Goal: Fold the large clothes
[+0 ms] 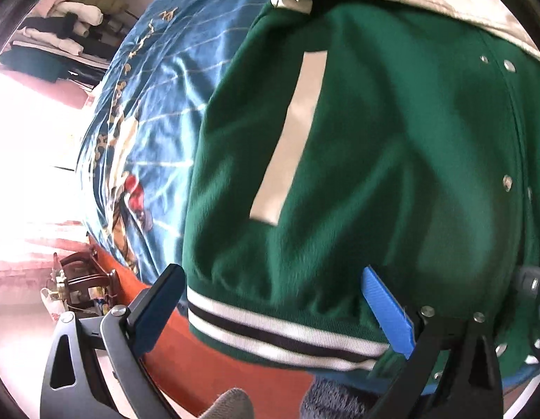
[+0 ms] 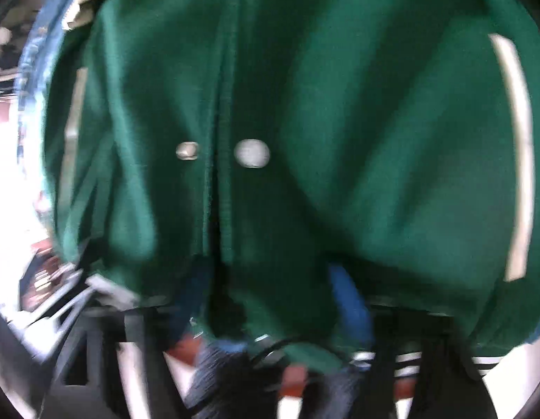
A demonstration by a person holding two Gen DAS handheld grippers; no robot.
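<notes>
The left tool (image 1: 273, 310) is spread wide, astride the striped ribbed hem (image 1: 280, 335) of the green snap-front varsity jacket (image 1: 357, 146), which lies ahead on the blue satin bedspread (image 1: 147, 104). The right tool (image 2: 270, 314) is too blurred to tell. The hem grasp seems to be in hand: next, clench on the hem and carry it forward.

Green jacket (image 1: 374, 160) blocks ahead; bedspread (image 1: 158, 111) leftward seems open.
</notes>
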